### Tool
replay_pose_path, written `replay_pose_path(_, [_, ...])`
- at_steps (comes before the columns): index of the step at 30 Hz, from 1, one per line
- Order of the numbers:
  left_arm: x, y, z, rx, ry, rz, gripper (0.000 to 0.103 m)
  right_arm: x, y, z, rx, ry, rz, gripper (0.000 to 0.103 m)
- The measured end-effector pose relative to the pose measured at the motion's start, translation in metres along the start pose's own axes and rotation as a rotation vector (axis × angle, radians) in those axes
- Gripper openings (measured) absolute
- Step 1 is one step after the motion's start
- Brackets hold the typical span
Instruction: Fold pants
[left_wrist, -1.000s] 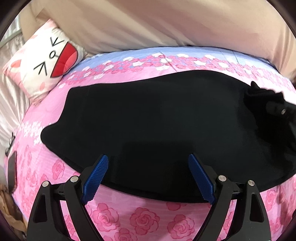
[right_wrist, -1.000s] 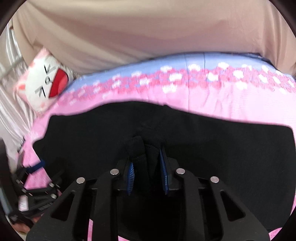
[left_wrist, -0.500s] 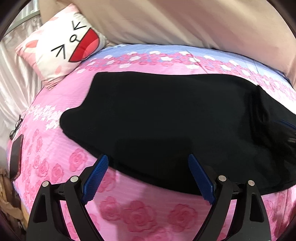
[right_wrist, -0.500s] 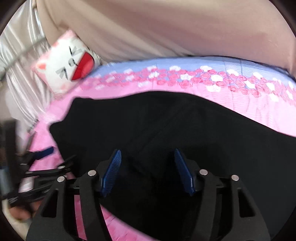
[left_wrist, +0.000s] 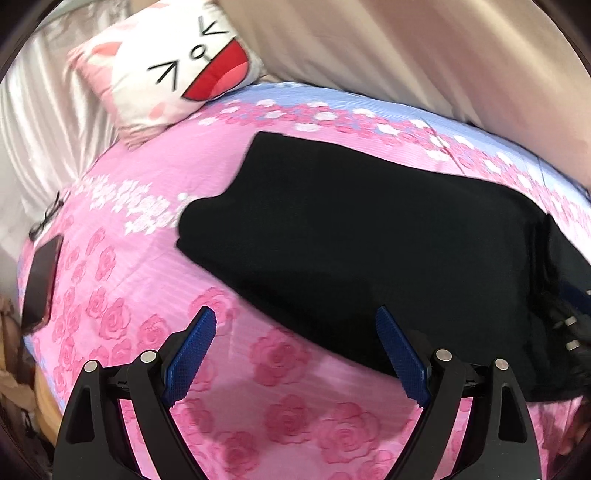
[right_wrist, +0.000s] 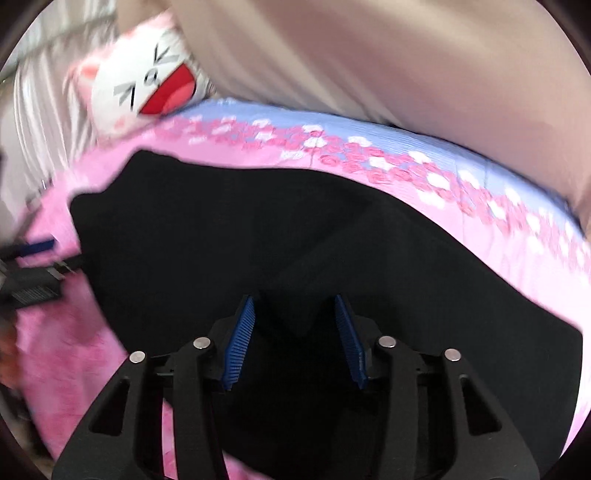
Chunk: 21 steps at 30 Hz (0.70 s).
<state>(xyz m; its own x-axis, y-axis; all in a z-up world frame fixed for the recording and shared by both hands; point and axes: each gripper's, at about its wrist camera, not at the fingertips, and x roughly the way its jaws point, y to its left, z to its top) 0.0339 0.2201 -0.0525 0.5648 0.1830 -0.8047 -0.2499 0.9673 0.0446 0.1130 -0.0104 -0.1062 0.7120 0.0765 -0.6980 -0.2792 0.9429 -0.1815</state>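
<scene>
Black pants (left_wrist: 369, 236) lie spread flat on the pink rose-print bed sheet (left_wrist: 122, 206), their stepped left end toward the pillow. My left gripper (left_wrist: 295, 317) hovers open over the near edge of the pants, with sheet under its left finger and black cloth under its right. In the right wrist view my right gripper (right_wrist: 294, 301) stands over the middle of the pants (right_wrist: 295, 229). Its jaws are closing, black cloth lies low between them, and the pads are not pressing on it. The right gripper (left_wrist: 569, 325) also shows at the right edge of the left wrist view.
A white cat-face pillow (left_wrist: 177, 74) sits at the bed's far left corner. A dark phone (left_wrist: 40, 280) and glasses (left_wrist: 48, 218) lie at the left edge of the bed. Beige fabric (left_wrist: 406, 48) rises behind the bed and silvery curtain (left_wrist: 33, 122) hangs to the left.
My right gripper let go of the bunched black cloth it was pinching and opened. My left gripper slid left along the pants' near edge, staying open. Both views rolled.
</scene>
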Motion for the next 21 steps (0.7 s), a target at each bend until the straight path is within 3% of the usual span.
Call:
replay_pose_path(1, [0.0,0.004,0.001,-0.01,0.003,0.0,0.086,0.005,0.002,0.001,-0.021,-0.002,-0.018,0.051])
replay_pose_path(3, [0.001,0.013,0.001,-0.027,0.005,0.015,0.086,0.004,0.003,0.004,-0.035,0.0,-0.053,0.033])
replay_pose_path(4, [0.001,0.016,0.001,-0.032,0.004,0.022,0.086,0.001,0.0,0.007,-0.012,0.003,-0.043,0.025])
replay_pose_path(5, [0.003,0.018,0.002,-0.037,0.006,0.026,0.086,-0.005,-0.004,0.01,0.022,-0.003,-0.009,0.024])
replay_pose_path(9, [0.009,0.021,0.003,-0.05,0.014,0.025,0.086,-0.007,0.007,0.008,-0.017,0.018,0.032,0.025])
replay_pose_path(13, [0.014,0.026,0.006,-0.085,0.029,0.011,0.086,-0.006,0.018,0.0,-0.05,-0.007,0.039,0.05])
replay_pose_path(17, [0.018,0.059,0.012,-0.243,0.057,-0.164,0.086,-0.045,-0.004,-0.003,0.112,-0.096,0.194,0.05])
replay_pose_path(21, [0.034,0.078,0.021,-0.348,0.097,-0.315,0.086,-0.071,-0.034,-0.022,0.211,-0.144,0.172,0.052])
